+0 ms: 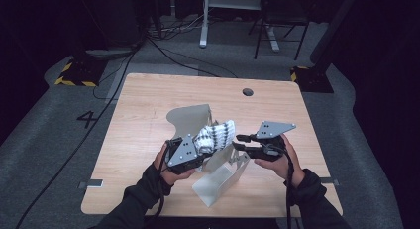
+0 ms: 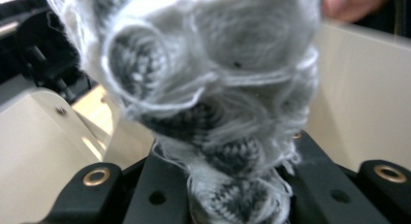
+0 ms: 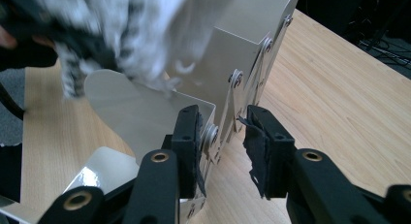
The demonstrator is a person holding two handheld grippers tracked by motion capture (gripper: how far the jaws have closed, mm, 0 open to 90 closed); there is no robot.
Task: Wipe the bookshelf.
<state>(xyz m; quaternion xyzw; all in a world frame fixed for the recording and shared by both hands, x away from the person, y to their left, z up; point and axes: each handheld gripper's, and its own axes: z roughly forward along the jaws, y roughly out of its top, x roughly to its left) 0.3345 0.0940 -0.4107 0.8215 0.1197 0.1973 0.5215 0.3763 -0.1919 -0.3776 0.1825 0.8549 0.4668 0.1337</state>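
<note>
This looks like a lab or recording studio rather than a home. A plain wooden counter (image 1: 148, 120) stands alone on grey carpet (image 1: 44, 135), which bears a painted 4 (image 1: 87, 118). Black cables (image 1: 148, 45) trail across the floor, yellow-black hazard tape (image 1: 74, 80) marks stand bases, and the surroundings are dark.

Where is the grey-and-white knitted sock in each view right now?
High view: knitted sock at centre, held by the left tool.
Left gripper view: it fills the middle, pinched between the jaws.
Right gripper view: blurred, top left.
Shared landmark: the white metal box.
</note>
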